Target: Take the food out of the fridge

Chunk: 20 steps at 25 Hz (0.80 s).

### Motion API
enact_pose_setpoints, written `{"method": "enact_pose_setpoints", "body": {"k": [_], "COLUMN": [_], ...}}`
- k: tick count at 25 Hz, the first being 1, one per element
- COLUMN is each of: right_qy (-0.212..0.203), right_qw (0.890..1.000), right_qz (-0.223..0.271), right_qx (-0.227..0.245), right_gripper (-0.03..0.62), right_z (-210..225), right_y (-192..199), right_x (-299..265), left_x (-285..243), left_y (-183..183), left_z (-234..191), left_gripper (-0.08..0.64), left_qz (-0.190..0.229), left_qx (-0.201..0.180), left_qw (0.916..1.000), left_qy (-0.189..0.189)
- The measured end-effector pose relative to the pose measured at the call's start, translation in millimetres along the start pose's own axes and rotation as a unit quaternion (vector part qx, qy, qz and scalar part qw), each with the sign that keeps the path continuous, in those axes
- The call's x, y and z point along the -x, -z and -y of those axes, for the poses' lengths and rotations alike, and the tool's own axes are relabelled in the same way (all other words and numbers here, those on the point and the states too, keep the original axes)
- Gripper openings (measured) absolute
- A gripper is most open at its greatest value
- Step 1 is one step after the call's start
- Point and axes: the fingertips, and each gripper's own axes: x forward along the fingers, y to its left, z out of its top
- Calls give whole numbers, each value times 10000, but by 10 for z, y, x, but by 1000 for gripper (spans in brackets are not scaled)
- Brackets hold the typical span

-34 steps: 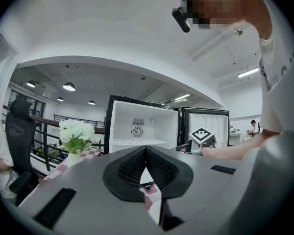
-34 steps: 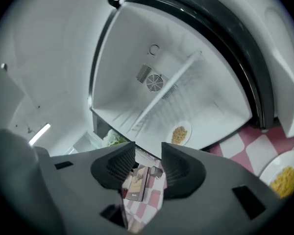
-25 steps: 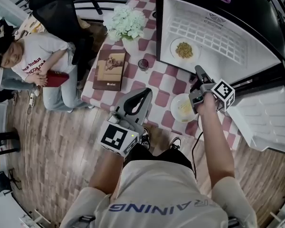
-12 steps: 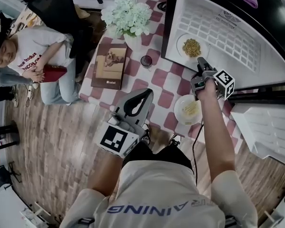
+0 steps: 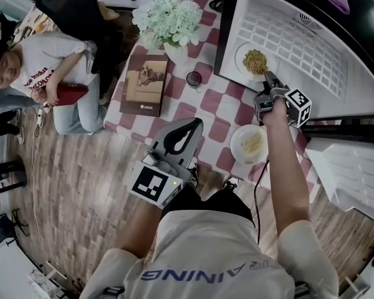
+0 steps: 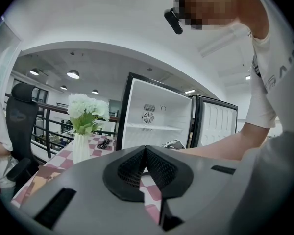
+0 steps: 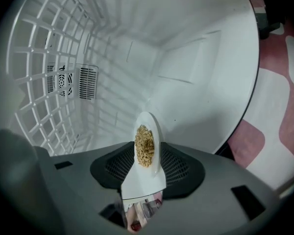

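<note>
The left gripper has its jaws together on nothing, over the near edge of the checked table. The right gripper reaches into the open fridge. Its jaws stand apart around the rim of the food plate, which lies near the fridge's front edge.

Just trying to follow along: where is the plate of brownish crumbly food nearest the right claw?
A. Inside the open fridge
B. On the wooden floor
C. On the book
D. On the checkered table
A: the plate lies inside the open fridge, just ahead of the right claw.
</note>
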Motion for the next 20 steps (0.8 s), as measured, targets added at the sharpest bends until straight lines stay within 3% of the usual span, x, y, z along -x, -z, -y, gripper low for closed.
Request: {"method": "enact_pose_setpoints", "body": {"k": [3, 6, 20], "right_qy": [90, 223, 147], "right_qw": [10000, 9997, 9997], "right_qz": [4, -48, -40], "right_qx": [1, -5, -206], "right_gripper": [160, 36, 34], "right_z": [35, 128, 258], "right_y": [-19, -15, 241], "right_x": [-29, -27, 333], "left_x": [22, 48, 67], "left_y": [59, 101, 93], "left_z": [-42, -65, 0], "left_gripper": [8, 8, 8], "left_qz": [-65, -112, -81], "left_qx": [27, 42, 40], "left_qw": [10000, 9999, 10000], "left_qy": [-57, -78, 5]}}
